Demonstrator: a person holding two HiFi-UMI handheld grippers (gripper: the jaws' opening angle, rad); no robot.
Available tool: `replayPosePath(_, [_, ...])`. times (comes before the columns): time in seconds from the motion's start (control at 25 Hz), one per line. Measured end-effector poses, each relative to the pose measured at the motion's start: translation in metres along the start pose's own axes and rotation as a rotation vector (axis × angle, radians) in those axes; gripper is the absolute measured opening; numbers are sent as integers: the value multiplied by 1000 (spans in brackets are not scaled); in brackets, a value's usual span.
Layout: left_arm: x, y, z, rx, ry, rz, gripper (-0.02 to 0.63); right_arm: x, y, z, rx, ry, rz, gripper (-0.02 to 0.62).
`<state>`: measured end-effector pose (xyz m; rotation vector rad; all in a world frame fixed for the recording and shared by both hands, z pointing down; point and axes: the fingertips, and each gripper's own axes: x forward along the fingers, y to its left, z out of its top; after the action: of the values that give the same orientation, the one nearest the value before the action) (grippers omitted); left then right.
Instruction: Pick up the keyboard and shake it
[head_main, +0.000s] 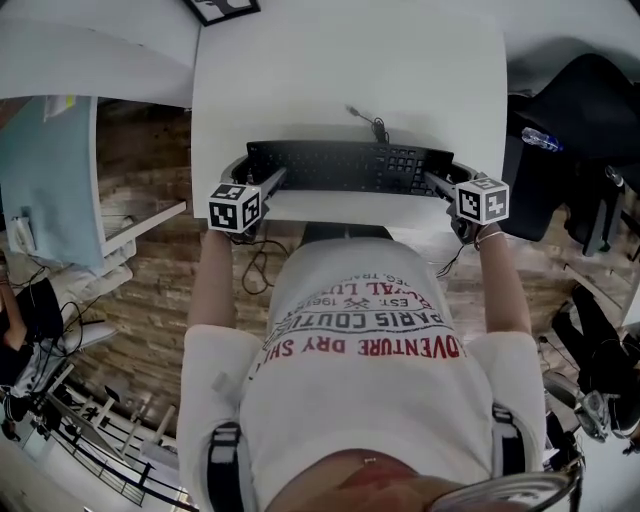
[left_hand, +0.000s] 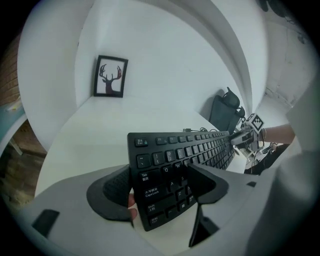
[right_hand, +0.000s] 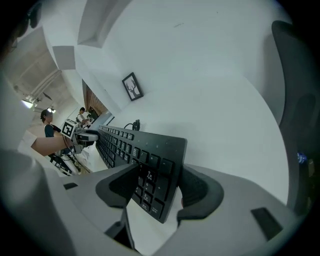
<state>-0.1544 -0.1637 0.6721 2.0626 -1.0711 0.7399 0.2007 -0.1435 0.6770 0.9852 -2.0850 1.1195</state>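
A black keyboard (head_main: 345, 167) stretches across the near edge of the white table (head_main: 350, 60), and its cable (head_main: 375, 125) trails toward the back. My left gripper (head_main: 268, 182) is shut on the keyboard's left end, the jaws pinching it top and bottom by the Caps Lock keys (left_hand: 159, 189). My right gripper (head_main: 436, 183) is shut on the right end, over the number pad (right_hand: 156, 186). In the left gripper view the keyboard (left_hand: 185, 152) looks tilted and held a little off the tabletop. Each gripper view shows the other gripper at the keyboard's far end.
A framed antler picture (left_hand: 110, 76) leans at the table's back corner (head_main: 222, 8). A dark chair with bags (head_main: 575, 130) and a water bottle (head_main: 545, 140) stand to the right. A light-blue panel (head_main: 50, 170) is to the left. People (right_hand: 47, 117) stand far off.
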Motion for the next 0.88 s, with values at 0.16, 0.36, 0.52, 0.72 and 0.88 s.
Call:
replayPosePath(0.16, [-14, -7, 36, 78, -112, 17, 353, -19, 3, 25, -36, -78, -26, 266])
replayPosePath(0.36, [-43, -22, 97, 185, -264, 34, 353, -58, 12, 71, -107, -217, -61, 265])
replayPosePath(0.52, [-68, -35, 157, 271, -402, 41, 353, -95, 19, 117, -174, -343, -92, 265])
replayPosePath(0.72, [-105, -59, 217, 350, -546, 44, 353, -145, 33, 160, -243, -477, -133, 265])
replayPosePath(0.88, [-122, -72, 246, 393, -616, 46, 353, -172, 39, 180, -269, -542, -156, 265])
